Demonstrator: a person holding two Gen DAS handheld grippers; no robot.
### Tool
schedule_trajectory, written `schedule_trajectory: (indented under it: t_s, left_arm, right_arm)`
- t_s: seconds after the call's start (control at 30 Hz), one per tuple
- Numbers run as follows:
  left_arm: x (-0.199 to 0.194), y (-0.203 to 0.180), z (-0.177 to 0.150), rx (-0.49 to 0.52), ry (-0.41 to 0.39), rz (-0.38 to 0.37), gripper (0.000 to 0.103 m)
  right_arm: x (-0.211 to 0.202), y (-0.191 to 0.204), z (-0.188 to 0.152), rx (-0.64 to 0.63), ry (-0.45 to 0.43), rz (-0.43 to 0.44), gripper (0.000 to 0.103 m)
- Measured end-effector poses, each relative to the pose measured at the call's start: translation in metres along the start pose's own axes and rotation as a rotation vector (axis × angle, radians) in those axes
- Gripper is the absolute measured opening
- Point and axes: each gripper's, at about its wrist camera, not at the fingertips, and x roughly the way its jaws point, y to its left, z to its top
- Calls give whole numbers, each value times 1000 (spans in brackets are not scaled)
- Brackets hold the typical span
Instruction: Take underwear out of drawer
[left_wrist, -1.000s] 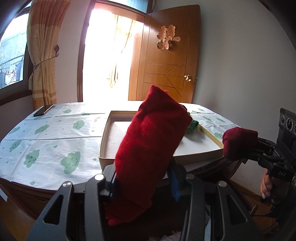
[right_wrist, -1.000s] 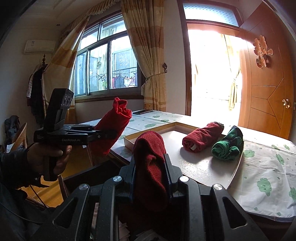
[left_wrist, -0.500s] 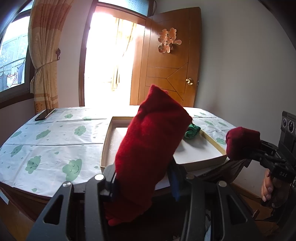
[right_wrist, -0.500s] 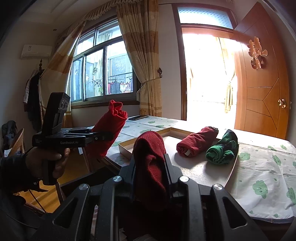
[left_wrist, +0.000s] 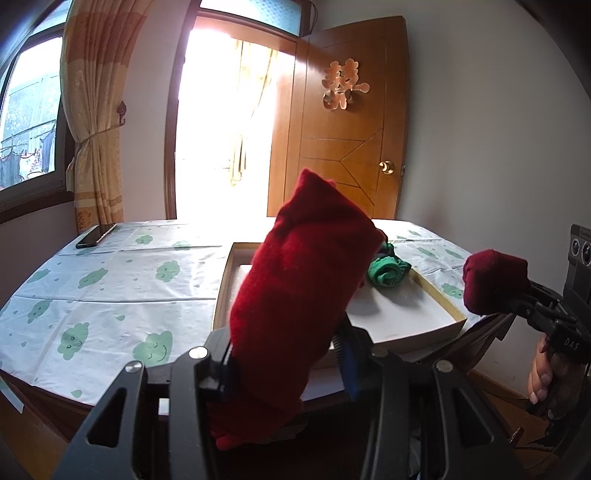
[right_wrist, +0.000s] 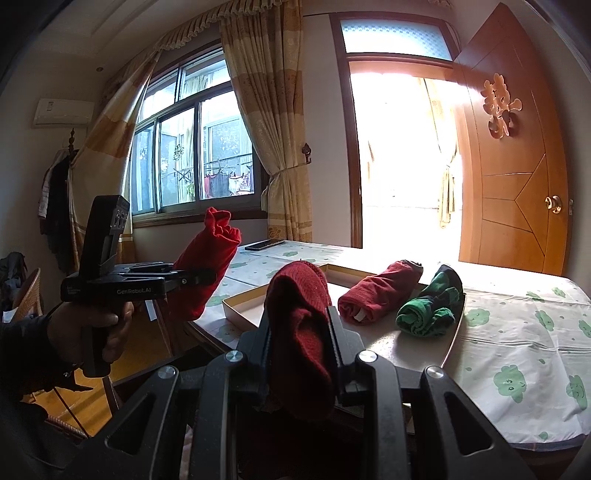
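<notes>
Left wrist view shows my left jaws (left_wrist: 284, 354) clenching a red roll (left_wrist: 299, 295), right jaws (right_wrist: 299, 332) a darker roll (right_wrist: 299, 321); next, setting both in the tray (right_wrist: 236, 314).

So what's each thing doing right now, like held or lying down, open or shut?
left gripper: shut on bright red roll
bright red roll: held up, tilted
right gripper: shut on dark red roll
dark red roll: held up
maroon roll: lying in tray
green roll: lying in tray, beside maroon roll
tray: on table
door: open
phone: lying flat on table
</notes>
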Motion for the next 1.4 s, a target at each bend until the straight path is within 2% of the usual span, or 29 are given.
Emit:
schedule_trajectory:
  t_s: [0.27, 0.57, 0.93, 1.4]
  left_arm:
    - [9, 0, 9, -4, 10, -4, 43]
    - [34, 8, 29, -17, 43, -8, 43]
    - [78, 16, 51, -59, 118, -1, 43]
    - [129, 35, 73, -168, 226, -3, 43]
  right_arm:
    - [6, -7, 5, 3, 7, -16, 28]
    - [22, -34, 12, 74, 47, -42, 28]
    - [42, -56, 11, 93, 99, -85, 28]
    - [65, -77, 6, 123, 174, -107, 29]
